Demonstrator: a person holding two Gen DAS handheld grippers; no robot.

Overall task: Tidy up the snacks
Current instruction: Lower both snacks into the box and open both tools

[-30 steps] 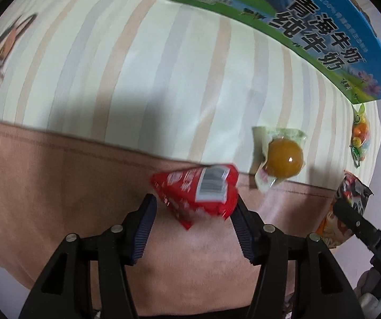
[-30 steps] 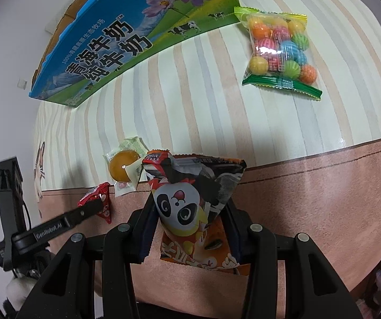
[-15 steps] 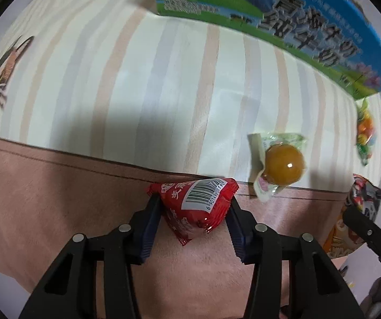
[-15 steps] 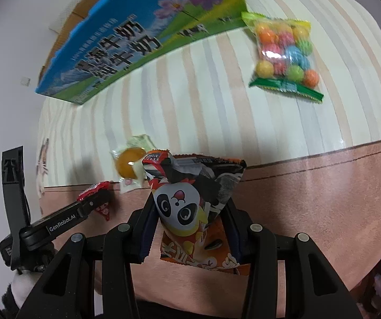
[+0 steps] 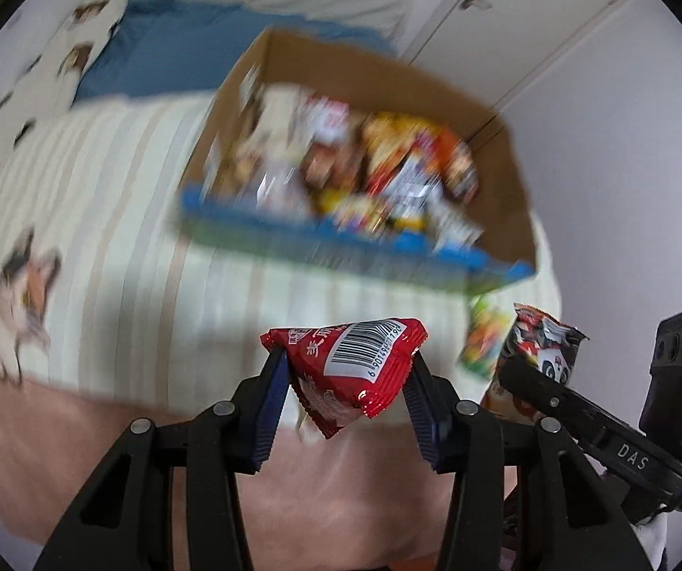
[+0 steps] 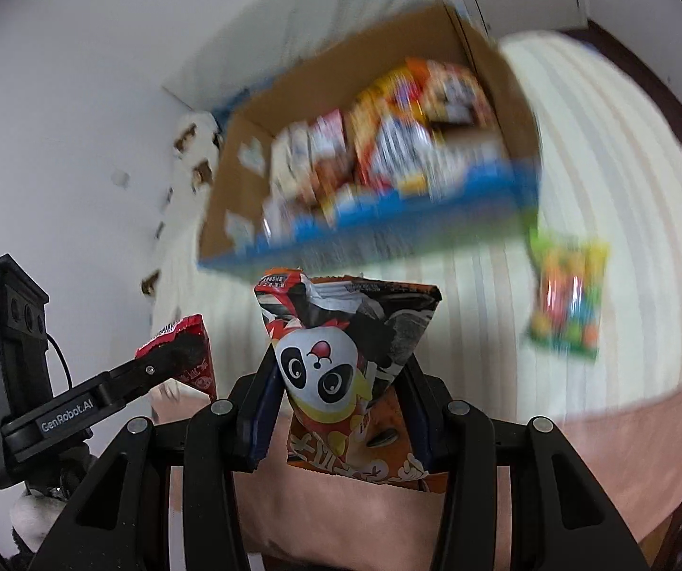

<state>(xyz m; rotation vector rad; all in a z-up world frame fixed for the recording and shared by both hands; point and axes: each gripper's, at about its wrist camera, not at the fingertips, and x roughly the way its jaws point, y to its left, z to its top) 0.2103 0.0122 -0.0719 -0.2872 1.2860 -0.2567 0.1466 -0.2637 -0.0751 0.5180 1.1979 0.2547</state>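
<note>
My left gripper (image 5: 346,380) is shut on a red triangular snack packet (image 5: 355,366) with a barcode, held above the bed. My right gripper (image 6: 338,390) is shut on a panda snack bag (image 6: 341,361), also lifted. Each shows in the other's view: the panda bag (image 5: 543,347) at the right, the red packet (image 6: 184,352) at the left. Ahead stands an open cardboard box (image 5: 507,162) with a blue-green front (image 6: 388,233), holding several snack packs. A bag of coloured candy balls (image 6: 567,295) lies on the striped sheet right of the box.
The striped bedsheet (image 5: 117,219) has a pink border (image 5: 103,433) near me. A cat-print pillow (image 5: 13,285) lies left. A white wall (image 5: 626,142) and closet doors stand behind the box. The background is motion blurred.
Both grippers have risen and tilted up with their packets, bringing the open top of the box into view. The orange jelly cup has dropped out of sight.
</note>
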